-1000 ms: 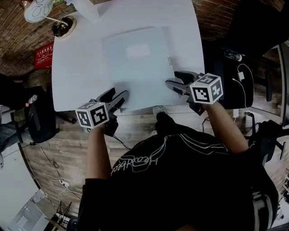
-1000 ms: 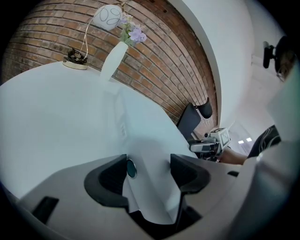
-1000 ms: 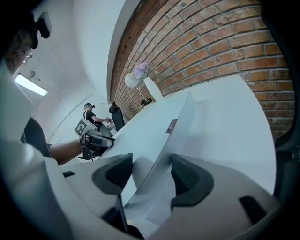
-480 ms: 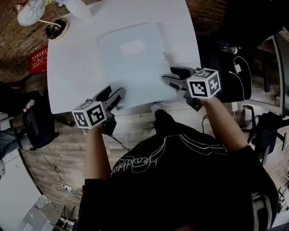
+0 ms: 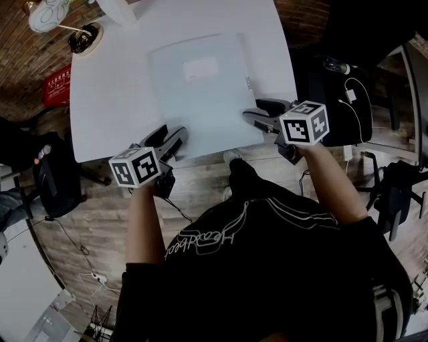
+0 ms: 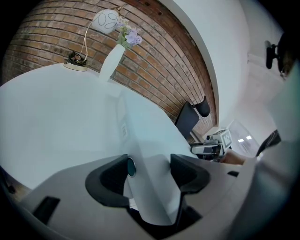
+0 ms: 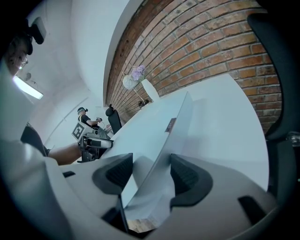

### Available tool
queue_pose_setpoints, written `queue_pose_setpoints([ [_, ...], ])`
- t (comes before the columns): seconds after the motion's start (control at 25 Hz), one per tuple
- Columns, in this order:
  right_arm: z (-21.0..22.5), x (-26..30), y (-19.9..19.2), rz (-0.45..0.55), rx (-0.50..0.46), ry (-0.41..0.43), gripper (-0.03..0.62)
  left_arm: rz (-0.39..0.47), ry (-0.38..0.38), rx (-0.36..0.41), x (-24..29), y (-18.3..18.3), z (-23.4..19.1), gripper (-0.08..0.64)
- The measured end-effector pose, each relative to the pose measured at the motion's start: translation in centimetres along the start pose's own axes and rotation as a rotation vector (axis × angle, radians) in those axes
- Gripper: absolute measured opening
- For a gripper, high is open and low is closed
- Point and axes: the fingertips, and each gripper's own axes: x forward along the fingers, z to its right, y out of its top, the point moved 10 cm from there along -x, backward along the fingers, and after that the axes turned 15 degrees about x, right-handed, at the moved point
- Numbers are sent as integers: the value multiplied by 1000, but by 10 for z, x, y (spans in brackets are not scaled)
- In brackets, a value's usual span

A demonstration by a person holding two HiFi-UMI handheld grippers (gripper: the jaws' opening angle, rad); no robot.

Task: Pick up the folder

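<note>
A pale blue folder (image 5: 200,93) with a white label lies on the white table (image 5: 107,100), its near edge at the table's front edge. My left gripper (image 5: 168,141) is at the folder's near left corner and my right gripper (image 5: 257,115) at its near right corner. In the left gripper view the folder (image 6: 145,136) fills the gap of the left gripper (image 6: 149,164), touching both pads. The right gripper view shows the folder (image 7: 154,126) wedged the same way in the right gripper (image 7: 151,166). Whether the folder is off the table I cannot tell.
A white vase (image 5: 114,10), a round white lamp (image 5: 47,13) and its dark base (image 5: 81,41) stand at the table's far left corner. A black chair (image 5: 334,73) stands to the right and a dark seat (image 5: 60,180) to the left. Brick wall lies beyond the table.
The head view has shifted a little. The right gripper has edged slightly along the folder's corner. Both grippers keep their hold at the near corners.
</note>
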Motion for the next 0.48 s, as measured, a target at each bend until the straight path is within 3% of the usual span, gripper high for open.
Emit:
queue_pose_setpoints([
  [0.48, -2, -12, -21, -7, 19, -2, 232, -4, -6, 3, -4, -12, 14, 278],
])
